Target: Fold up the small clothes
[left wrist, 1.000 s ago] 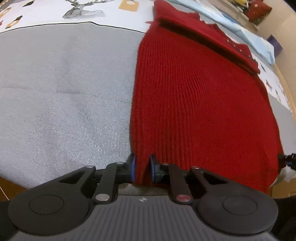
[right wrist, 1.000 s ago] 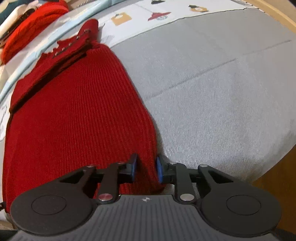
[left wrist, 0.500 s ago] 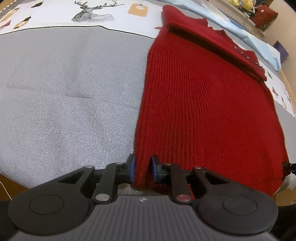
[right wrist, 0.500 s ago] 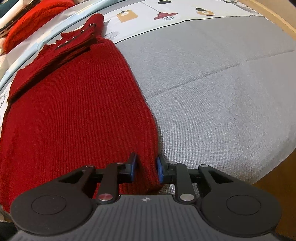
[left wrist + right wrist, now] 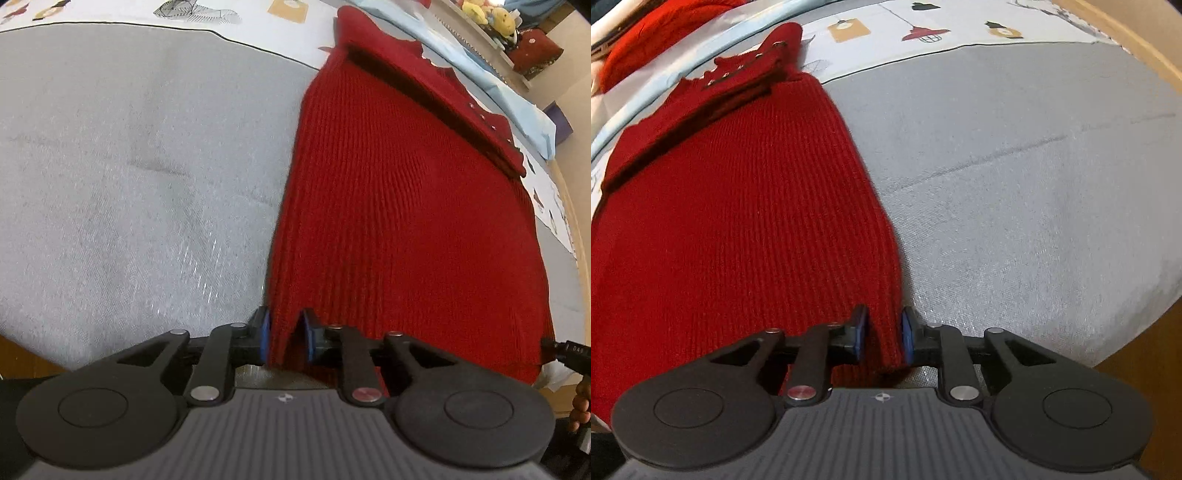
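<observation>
**Red sweater pinned at both near corners, length running straight away**

The red knit sweater point(image 5: 406, 206) lies flat on the grey mat point(image 5: 129, 177), its ribs and its long axis running from the near hem away toward the far end, where an already folded band with small studs lies across it. That far end points at the patterned sheet point(image 5: 221, 11) beyond the mat.

The near hem is the part in hand. The left gripper point(image 5: 285, 338) is clamped on the hem's left corner, the knit bunched between its blue pads. The right gripper point(image 5: 882, 338) is clamped on the hem's right corner in the same way. Both sit at the near edge of the mat, so each is equally close to the cloth; neither is nearer than the other. In the left view the tip of the other tool shows at the far right corner of the hem.

The whole body of the sweater lies ahead of both grippers, along their fingers. My reading is that the next fold would carry the hem forward along that axis toward the studded band, both corners kept level so the edge lands square.
</observation>
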`<state>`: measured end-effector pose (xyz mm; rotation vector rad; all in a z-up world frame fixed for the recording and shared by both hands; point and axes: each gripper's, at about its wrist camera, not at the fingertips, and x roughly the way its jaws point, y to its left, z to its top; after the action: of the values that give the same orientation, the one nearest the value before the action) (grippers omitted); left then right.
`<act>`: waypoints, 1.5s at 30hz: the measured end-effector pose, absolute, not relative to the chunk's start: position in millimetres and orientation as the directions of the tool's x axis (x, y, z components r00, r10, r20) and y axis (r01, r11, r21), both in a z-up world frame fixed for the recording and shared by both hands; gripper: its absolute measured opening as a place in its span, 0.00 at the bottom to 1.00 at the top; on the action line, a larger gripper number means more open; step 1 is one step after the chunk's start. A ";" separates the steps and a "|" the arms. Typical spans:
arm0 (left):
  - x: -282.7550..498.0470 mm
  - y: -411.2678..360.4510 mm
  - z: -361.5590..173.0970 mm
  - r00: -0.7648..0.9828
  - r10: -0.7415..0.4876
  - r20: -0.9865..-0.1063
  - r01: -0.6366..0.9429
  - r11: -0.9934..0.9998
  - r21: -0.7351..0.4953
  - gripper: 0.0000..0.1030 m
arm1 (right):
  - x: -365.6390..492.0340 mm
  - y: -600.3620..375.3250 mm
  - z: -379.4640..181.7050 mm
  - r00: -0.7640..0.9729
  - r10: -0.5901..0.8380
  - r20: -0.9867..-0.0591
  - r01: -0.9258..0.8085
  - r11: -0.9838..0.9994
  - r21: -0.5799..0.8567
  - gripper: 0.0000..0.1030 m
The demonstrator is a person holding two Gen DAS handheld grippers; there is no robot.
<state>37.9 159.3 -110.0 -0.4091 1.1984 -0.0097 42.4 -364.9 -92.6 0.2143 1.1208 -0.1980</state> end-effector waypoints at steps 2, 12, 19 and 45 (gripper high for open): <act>38.5 160.2 -111.4 0.376 -0.221 -0.900 -0.207 0.927 -0.314 0.20 | 43.2 -366.3 -92.8 0.420 -0.051 -0.906 0.267 0.961 0.070 0.21; 25.2 150.5 -77.1 0.455 -0.197 -0.868 -0.118 0.953 -0.278 0.10 | 30.1 -362.1 -72.5 0.523 -0.034 -0.852 0.236 0.966 0.106 0.10; 6.4 167.8 9.4 0.564 -0.338 -0.753 -0.039 0.900 -0.434 0.05 | 7.3 -366.6 -4.6 0.695 0.083 -0.714 0.179 0.942 0.284 0.09; 153.1 221.6 23.2 0.646 -0.290 -0.706 -0.182 0.839 -0.512 0.06 | 93.5 -405.5 31.3 0.732 0.059 -0.679 0.283 0.880 0.382 0.10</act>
<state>153.1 221.6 23.2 -0.5910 0.8793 -0.0656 93.5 -405.5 31.3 0.4911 0.7472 -0.1287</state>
